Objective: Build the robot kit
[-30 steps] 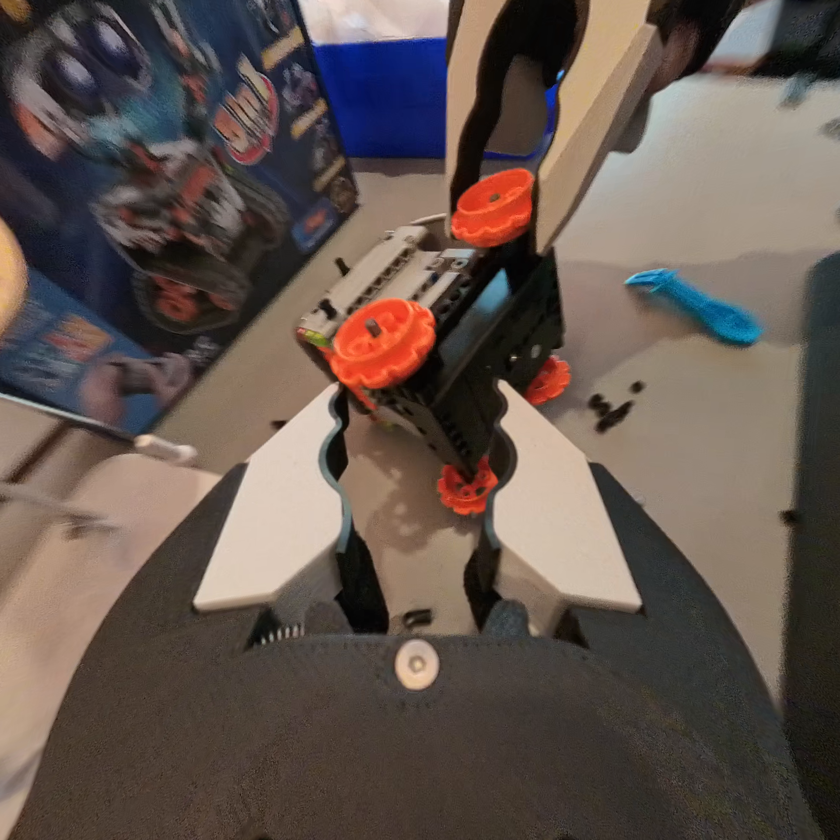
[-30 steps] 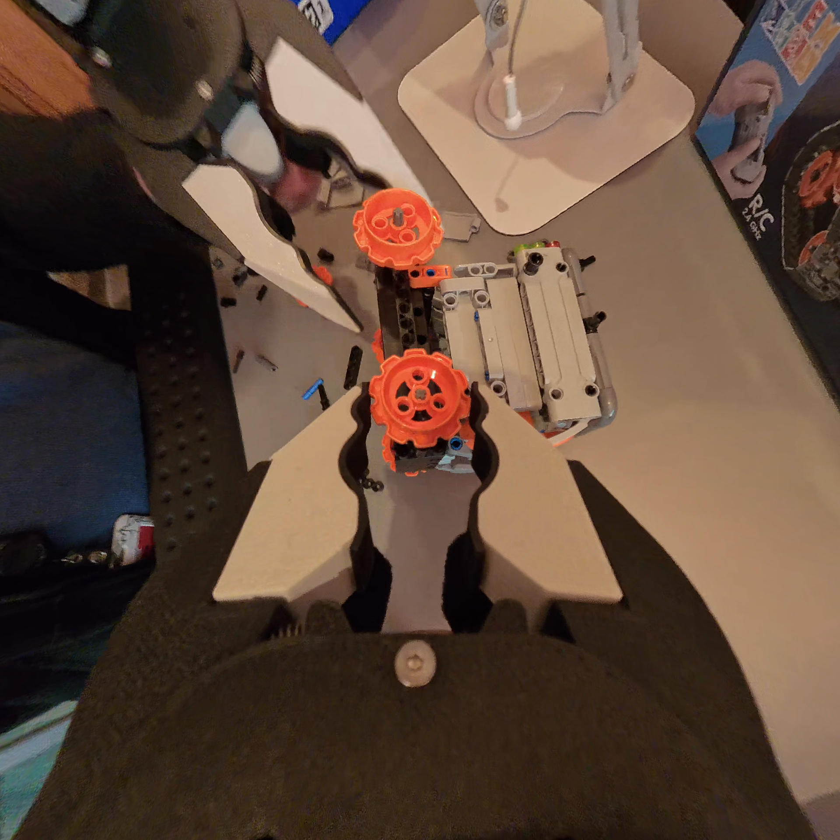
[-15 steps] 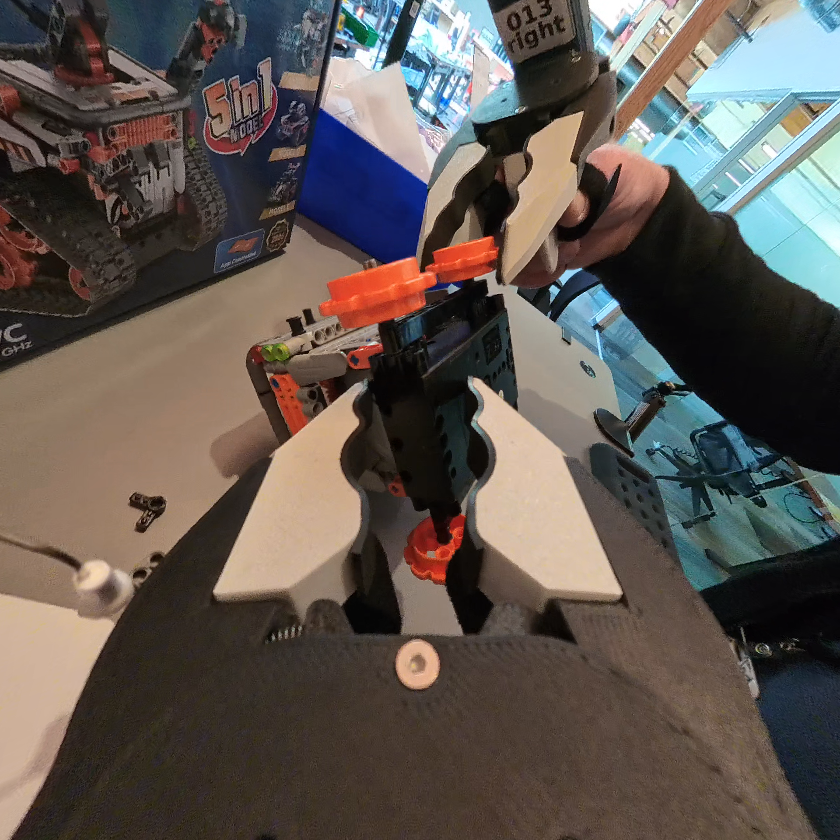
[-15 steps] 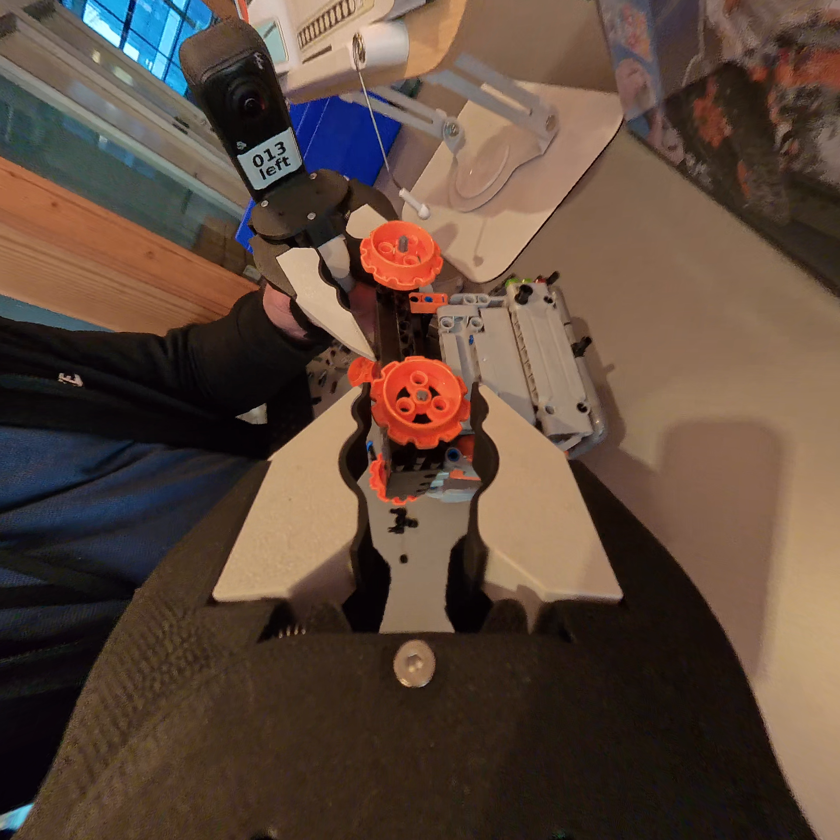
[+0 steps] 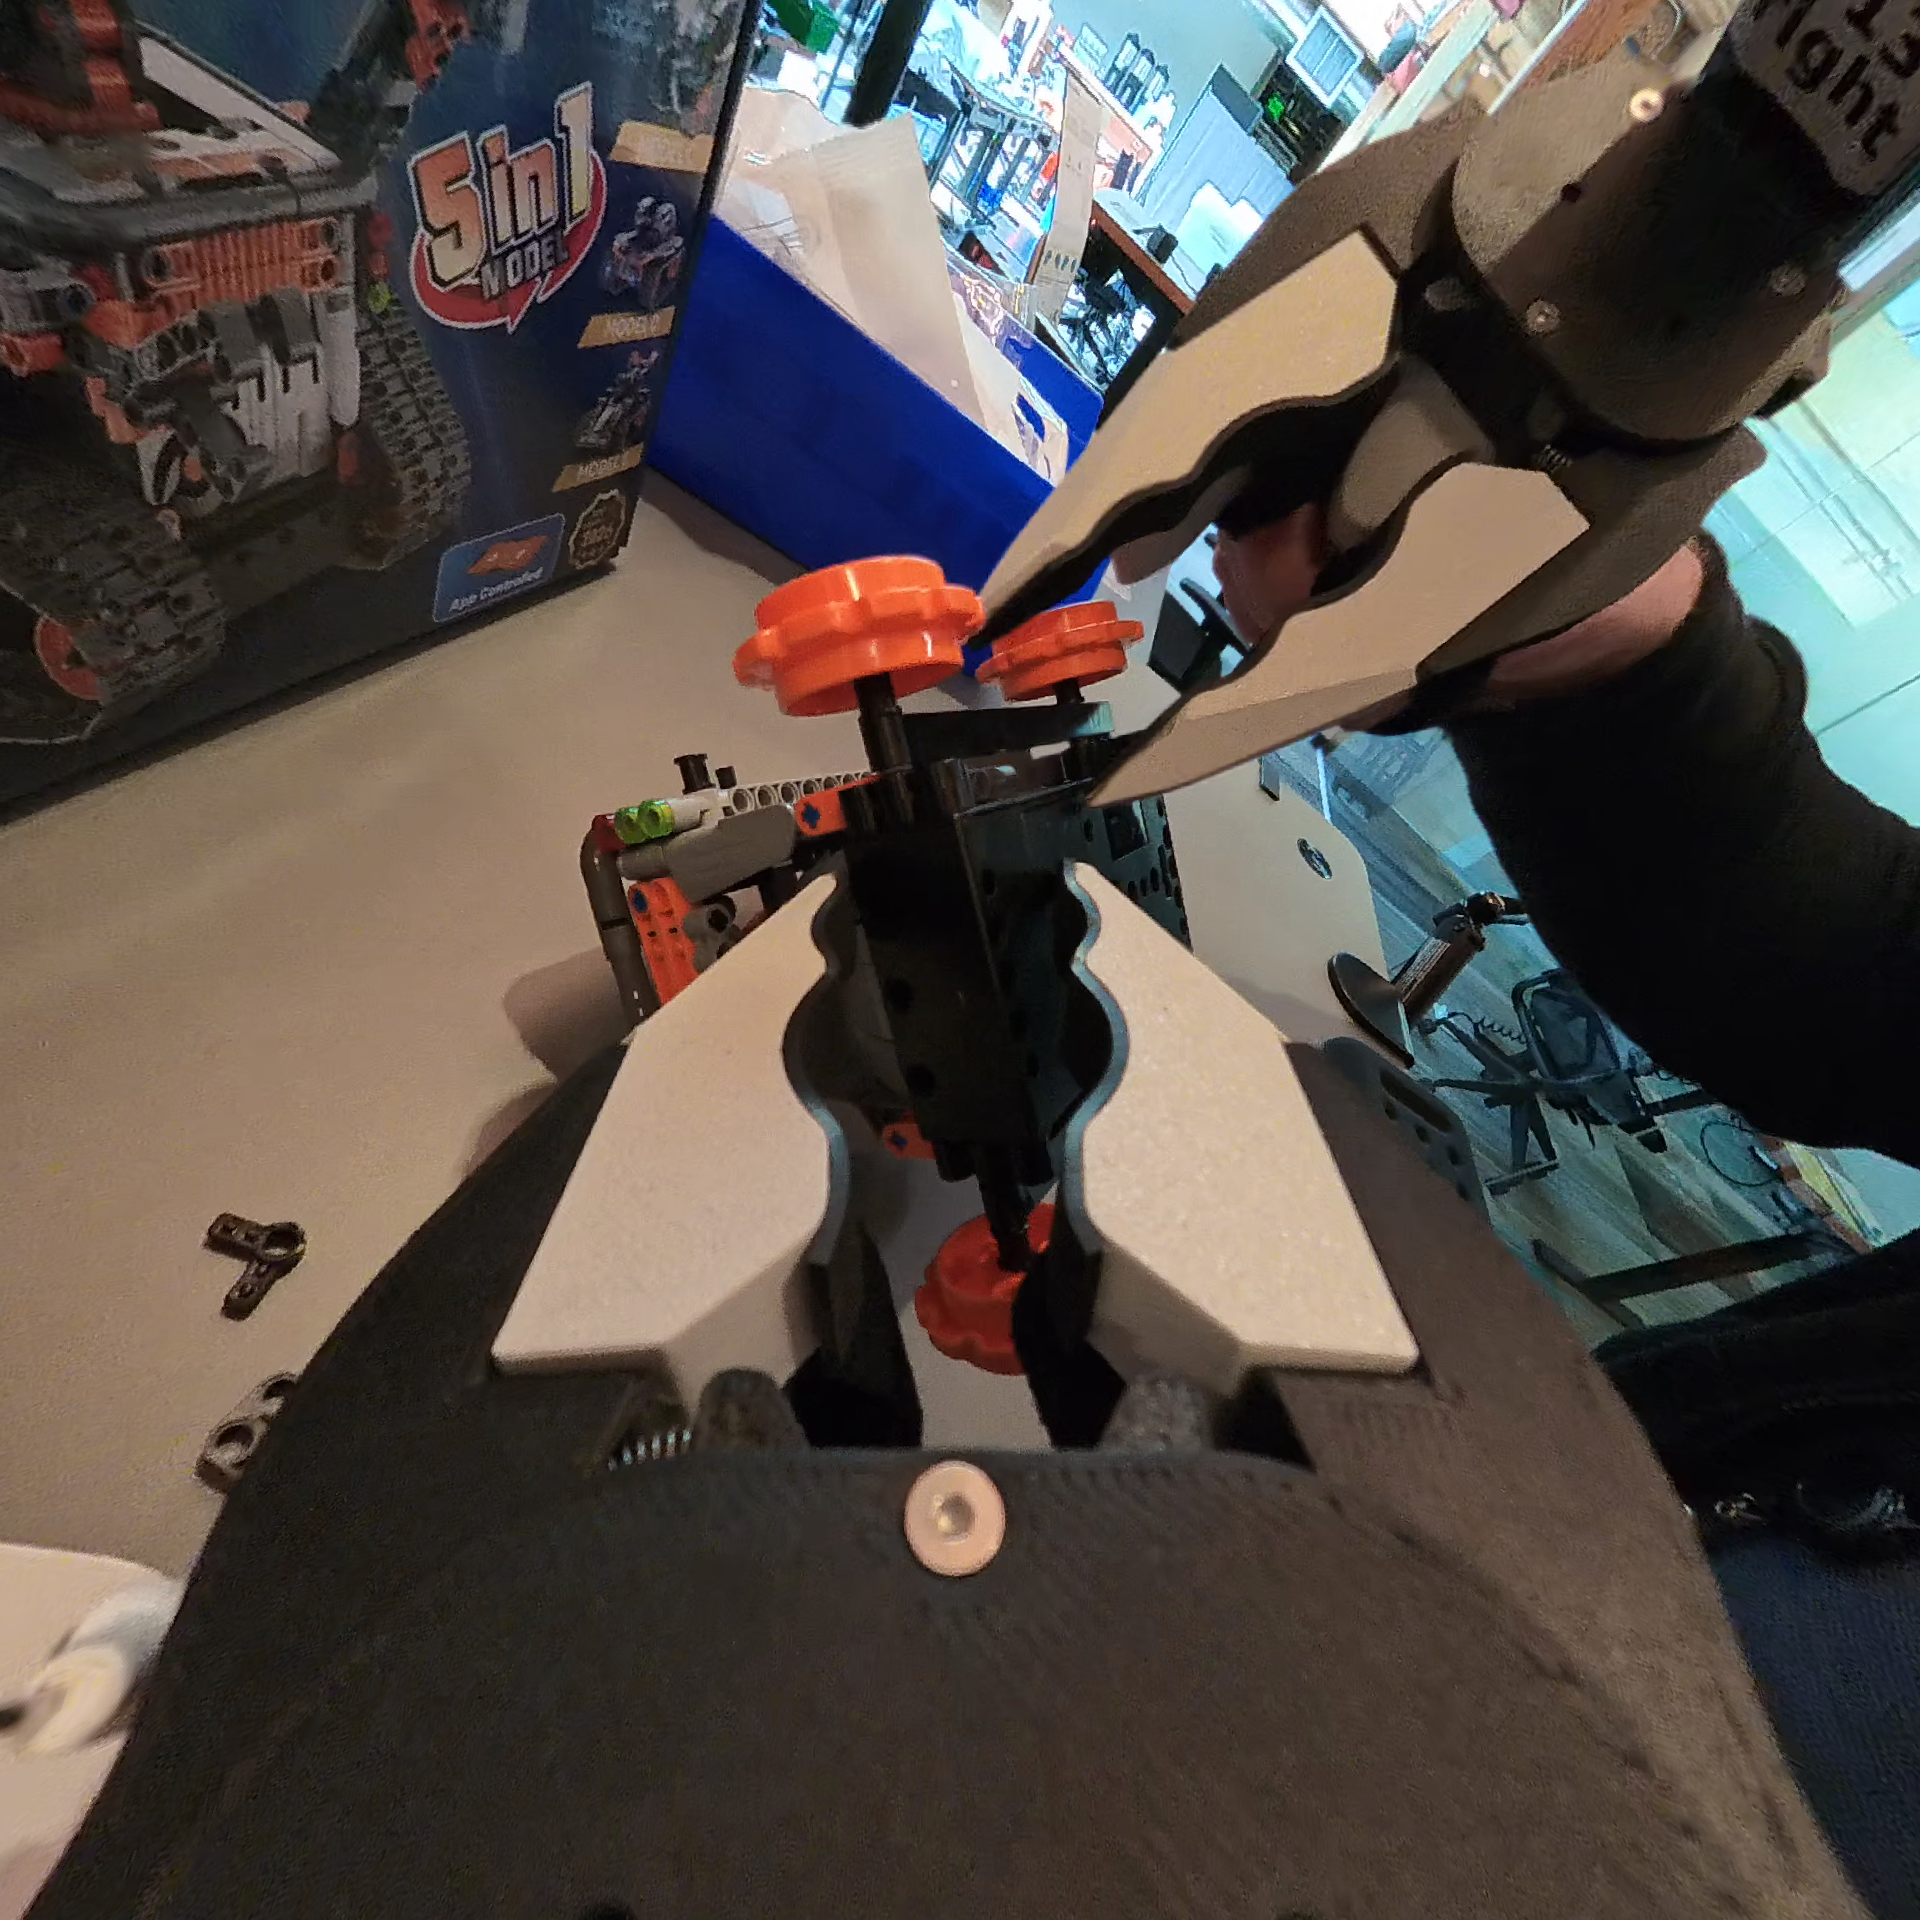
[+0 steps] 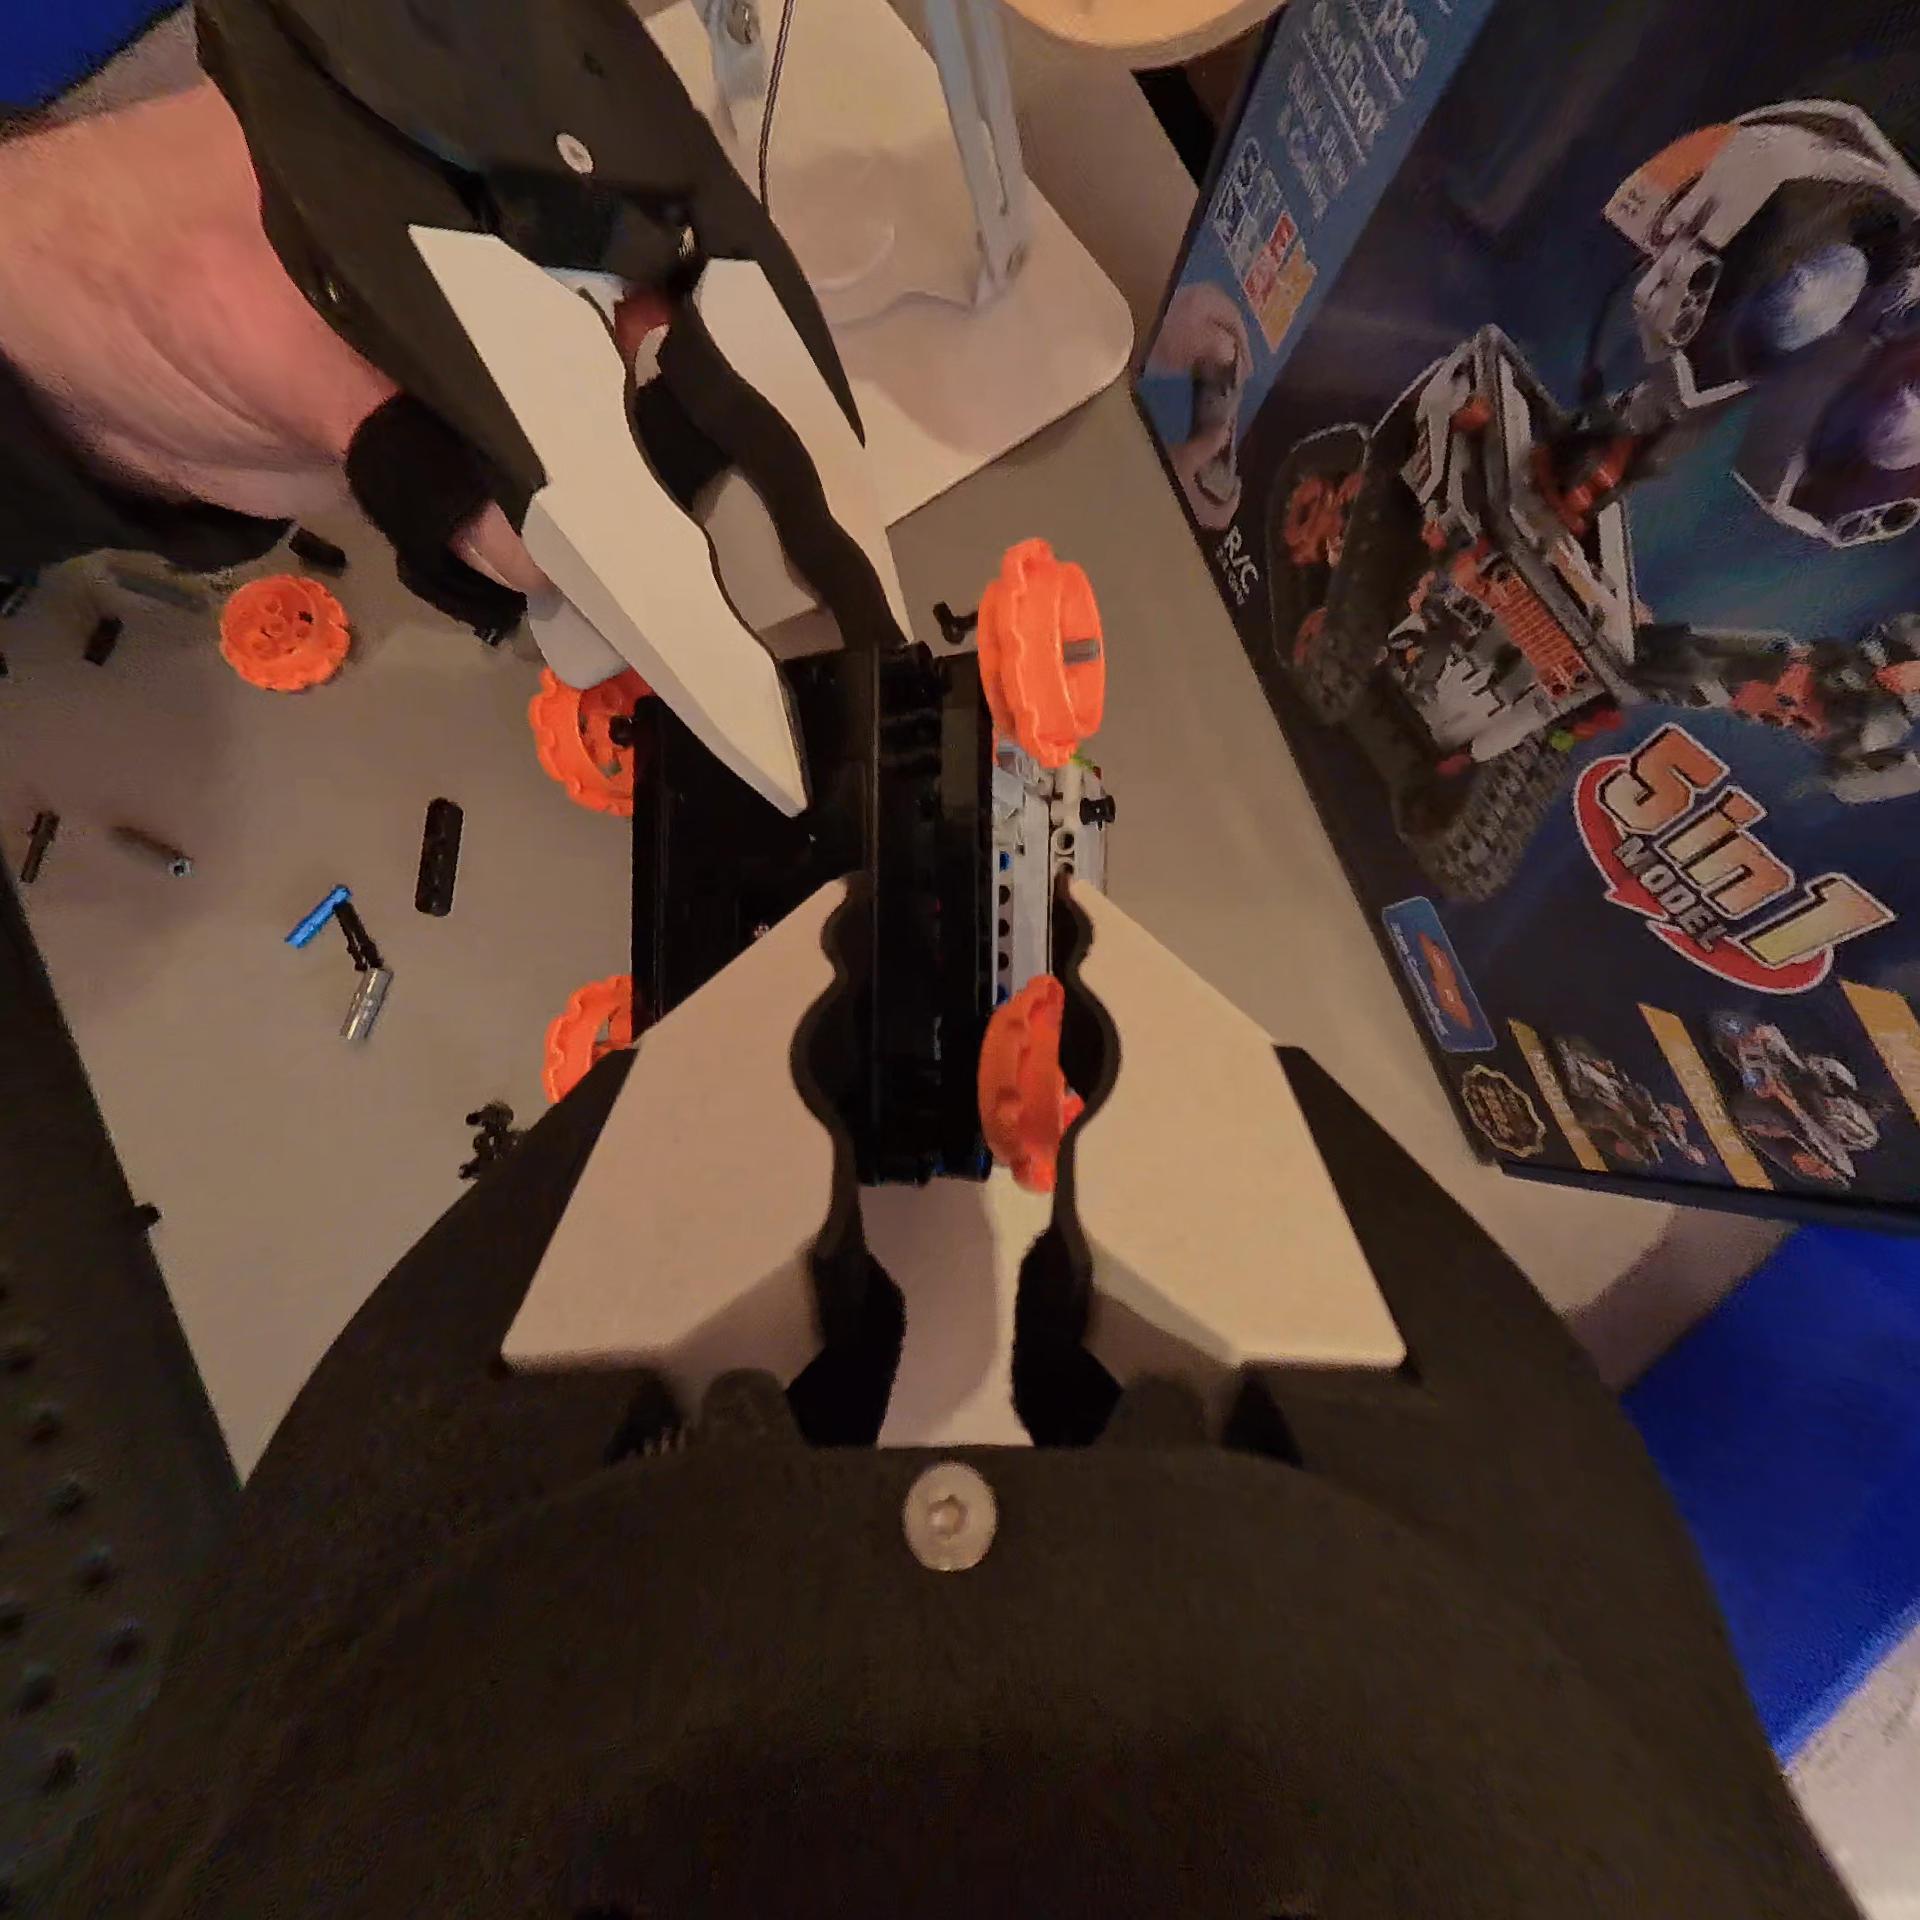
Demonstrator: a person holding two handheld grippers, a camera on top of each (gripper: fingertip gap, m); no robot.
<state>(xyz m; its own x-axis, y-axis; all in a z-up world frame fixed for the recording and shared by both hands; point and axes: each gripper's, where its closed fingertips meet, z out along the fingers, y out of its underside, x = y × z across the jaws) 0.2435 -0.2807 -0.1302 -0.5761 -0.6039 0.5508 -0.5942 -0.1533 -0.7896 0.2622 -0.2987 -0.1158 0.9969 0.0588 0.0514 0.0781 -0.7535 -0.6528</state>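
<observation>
On the grey table [image 5: 260, 935], both tools, left [image 5: 951, 894] and right [image 6: 956, 894], clamp the black brick chassis [image 6: 914, 935] near its edge.

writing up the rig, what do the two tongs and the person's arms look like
Both tongs, left tongs and right tongs, have textured black bodies, a silver screw and pale grey wedge fingers with wavy dark-lined inner edges. The far right one carries a label. Black sleeve.

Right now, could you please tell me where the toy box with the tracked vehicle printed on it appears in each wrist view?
Left wrist view: the toy box stands at the upper left, behind the brick model.
Right wrist view: the toy box fills the right side, lying to the right of the model.
Shared landmark: the model's orange wheels.
</observation>
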